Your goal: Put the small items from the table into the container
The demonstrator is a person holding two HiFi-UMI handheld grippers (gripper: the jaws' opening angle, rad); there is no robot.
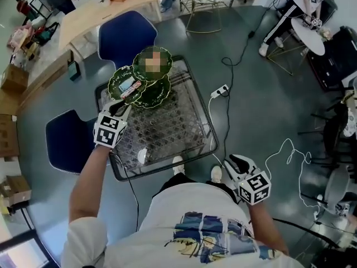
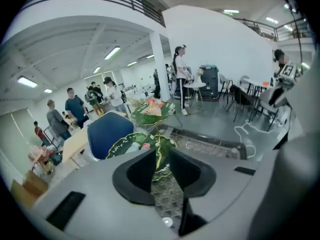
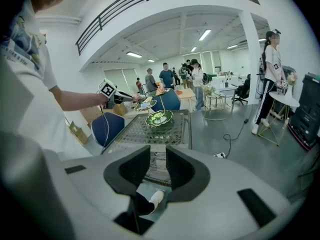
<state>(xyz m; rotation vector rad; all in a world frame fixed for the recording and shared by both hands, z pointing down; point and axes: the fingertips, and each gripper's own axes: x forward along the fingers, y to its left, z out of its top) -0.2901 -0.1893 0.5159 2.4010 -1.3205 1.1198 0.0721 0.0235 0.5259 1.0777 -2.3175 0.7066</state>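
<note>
A three-tier stand of green leaf-shaped dishes (image 1: 157,94) stands at the far end of the glass mesh table (image 1: 187,124). Its left dish (image 1: 124,86) holds a pink-and-white packet (image 1: 129,86); in the left gripper view that dish (image 2: 125,146) shows a pale blue and a red item. My left gripper (image 1: 124,108) is raised just below this dish's rim, and its jaws (image 2: 160,155) stand a narrow gap apart with nothing seen between them. A small white item (image 1: 142,156) lies on the table's near end. My right gripper (image 1: 232,162) hangs open off the table's right corner.
Two blue chairs (image 1: 127,35) (image 1: 67,141) stand left of and behind the table. A power strip with its cable (image 1: 221,91) lies on the floor to the right. A wooden table (image 1: 106,7) and several people are farther back.
</note>
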